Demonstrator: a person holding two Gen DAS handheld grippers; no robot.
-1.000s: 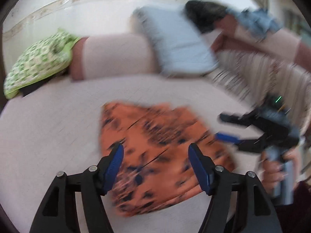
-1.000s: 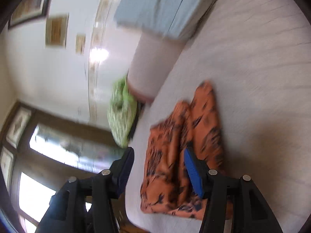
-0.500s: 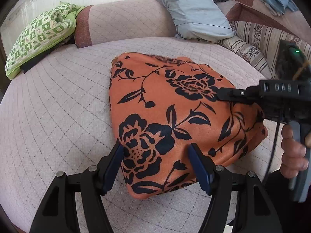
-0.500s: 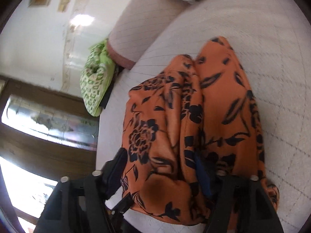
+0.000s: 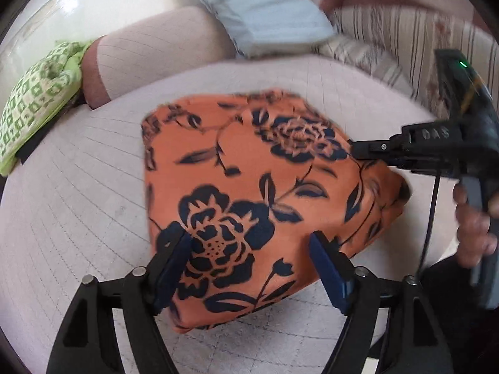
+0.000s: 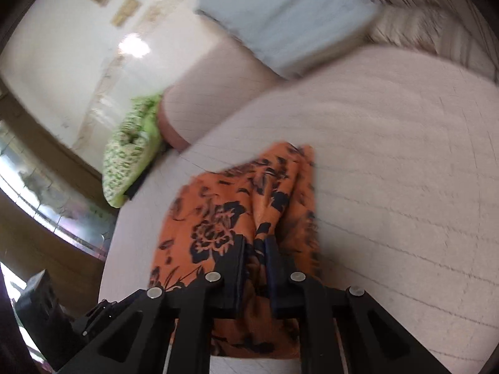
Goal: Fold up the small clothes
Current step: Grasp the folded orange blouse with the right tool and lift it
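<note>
Green checked cushion [image 5: 34,99] sits far left, then the orange floral garment [image 5: 249,199] lies mid-bed on the quilted pale cover [image 5: 78,218], w/ a light blue pillow [image 5: 259,9] behind it. Left gripper [image 5: 249,258] hangs over the near edge, jaws opening, nothing pinched btw them. Right gripper [image 6: 254,268] is closing, its pads clamped on a bunched fold of the cloth.

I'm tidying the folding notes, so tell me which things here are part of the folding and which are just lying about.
Part of the job:
- orange floral garment
- right gripper, closing on a fold of it
- left gripper, opening over it

Lying about:
- green patterned cushion
- light blue pillow
- striped cushion
</note>
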